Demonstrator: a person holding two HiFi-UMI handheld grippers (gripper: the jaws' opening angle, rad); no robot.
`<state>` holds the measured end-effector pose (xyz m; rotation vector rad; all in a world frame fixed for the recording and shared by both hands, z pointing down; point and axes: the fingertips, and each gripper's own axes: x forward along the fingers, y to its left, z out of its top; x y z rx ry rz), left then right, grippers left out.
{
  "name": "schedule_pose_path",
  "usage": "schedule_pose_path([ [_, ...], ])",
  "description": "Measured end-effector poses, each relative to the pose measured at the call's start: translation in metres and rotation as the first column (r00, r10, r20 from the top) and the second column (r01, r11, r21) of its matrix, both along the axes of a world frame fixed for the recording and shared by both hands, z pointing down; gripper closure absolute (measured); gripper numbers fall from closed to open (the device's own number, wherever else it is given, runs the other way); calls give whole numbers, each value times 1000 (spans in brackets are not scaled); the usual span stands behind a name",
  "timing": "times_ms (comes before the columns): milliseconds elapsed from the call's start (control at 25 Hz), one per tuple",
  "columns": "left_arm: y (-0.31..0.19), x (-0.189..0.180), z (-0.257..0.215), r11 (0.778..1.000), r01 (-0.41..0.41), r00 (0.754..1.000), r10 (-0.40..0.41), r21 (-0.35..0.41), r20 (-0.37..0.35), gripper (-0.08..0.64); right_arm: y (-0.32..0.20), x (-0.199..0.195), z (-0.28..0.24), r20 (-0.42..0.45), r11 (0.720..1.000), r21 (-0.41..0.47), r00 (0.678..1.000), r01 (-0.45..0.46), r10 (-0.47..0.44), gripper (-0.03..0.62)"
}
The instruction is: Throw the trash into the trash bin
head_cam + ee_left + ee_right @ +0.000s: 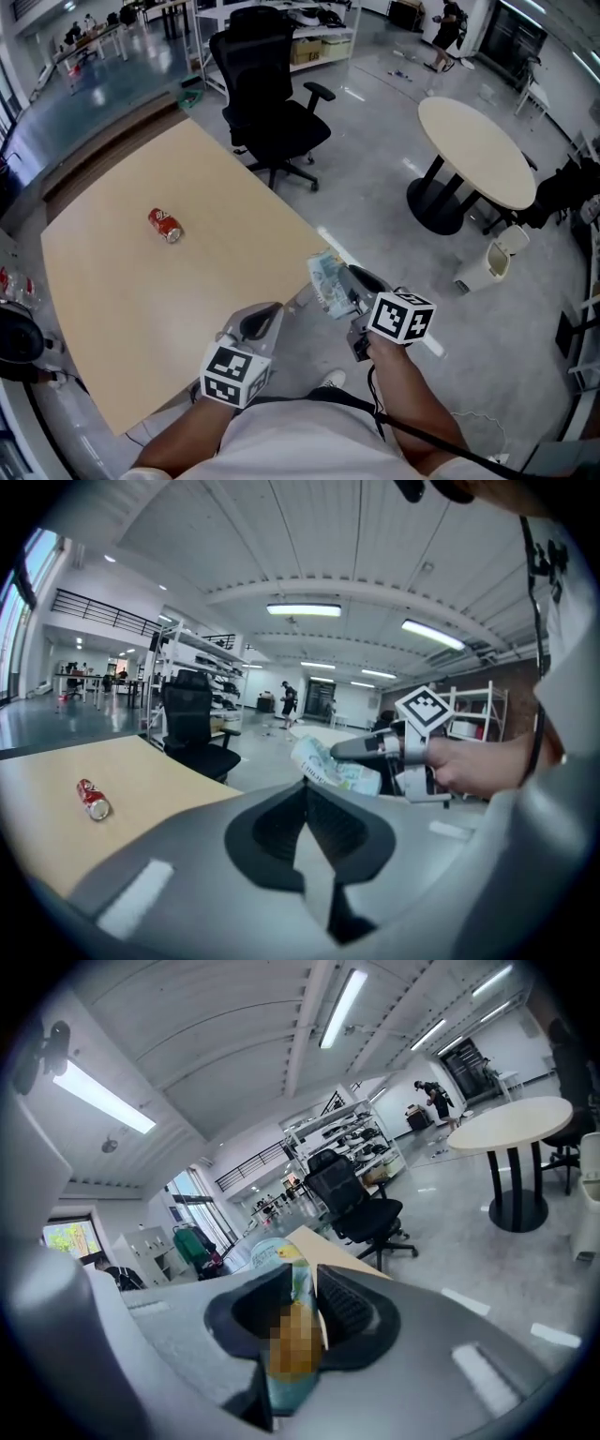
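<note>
My right gripper (345, 283) is shut on a crumpled pale green and white snack bag (326, 278), held in the air just off the tan table's near right corner. In the right gripper view the bag (274, 1254) is pinched between the two pads and sticks out past them. The left gripper view shows the same bag (334, 769) at its right. My left gripper (270, 313) is shut and empty, over the table's near edge. A red drink can (165, 225) lies on its side on the table (122, 300). A small white trash bin (493, 262) stands on the floor at the right.
A black office chair (272, 103) stands at the table's far corner. A round cream table (473, 150) on a black base is beyond the bin. Shelving (309, 37) lines the back. A person walks far off at the top right (448, 33).
</note>
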<state>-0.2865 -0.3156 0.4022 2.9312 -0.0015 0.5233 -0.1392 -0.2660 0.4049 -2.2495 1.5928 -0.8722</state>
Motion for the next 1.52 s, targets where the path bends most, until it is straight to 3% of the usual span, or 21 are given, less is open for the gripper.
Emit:
schedule_pose_path([
  [400, 60, 74, -2, 990, -144, 990, 144, 3, 12, 551, 80, 61, -4, -1, 990, 6, 990, -141, 141, 506],
  [920, 124, 138, -6, 961, -278, 961, 278, 14, 6, 551, 164, 113, -16, -14, 959, 38, 959, -281, 282, 506],
  [1320, 180, 185, -12, 918, -396, 918, 396, 34, 4, 552, 245, 146, -23, -27, 911, 69, 912, -407, 409, 508],
  [1520, 216, 204, -18, 881, -470, 882, 471, 50, 2, 551, 293, 155, -30, -32, 874, 81, 875, -480, 484, 506],
])
